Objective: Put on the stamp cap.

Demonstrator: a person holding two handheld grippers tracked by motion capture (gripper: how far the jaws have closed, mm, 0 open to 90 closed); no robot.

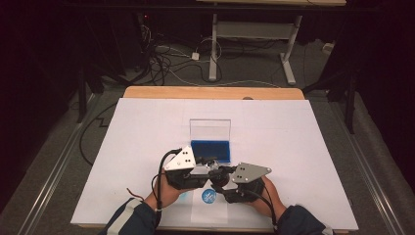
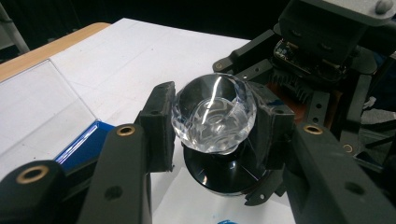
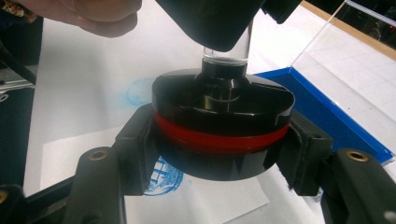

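A round stamp (image 1: 218,175) hovers just above the table's near middle, held between both grippers. Its clear faceted knob (image 2: 214,119) sits pinched between the jaws of my left gripper (image 2: 214,126), which is shut on it. Below the knob is the stamp's black base (image 3: 223,135) with a red band, and my right gripper (image 3: 223,149) is shut on its sides. In the high view, the left gripper (image 1: 209,171) and right gripper (image 1: 223,182) meet tip to tip. Under the base lies a blue round print (image 3: 159,179) on a paper slip (image 3: 210,200).
A blue ink pad (image 1: 211,151) with its clear lid (image 1: 210,129) standing upright lies just beyond the grippers. A large white sheet (image 1: 147,137) covers the wooden table (image 1: 210,92). A fainter blue print (image 3: 140,91) marks the sheet. Cables and a desk frame are on the floor beyond.
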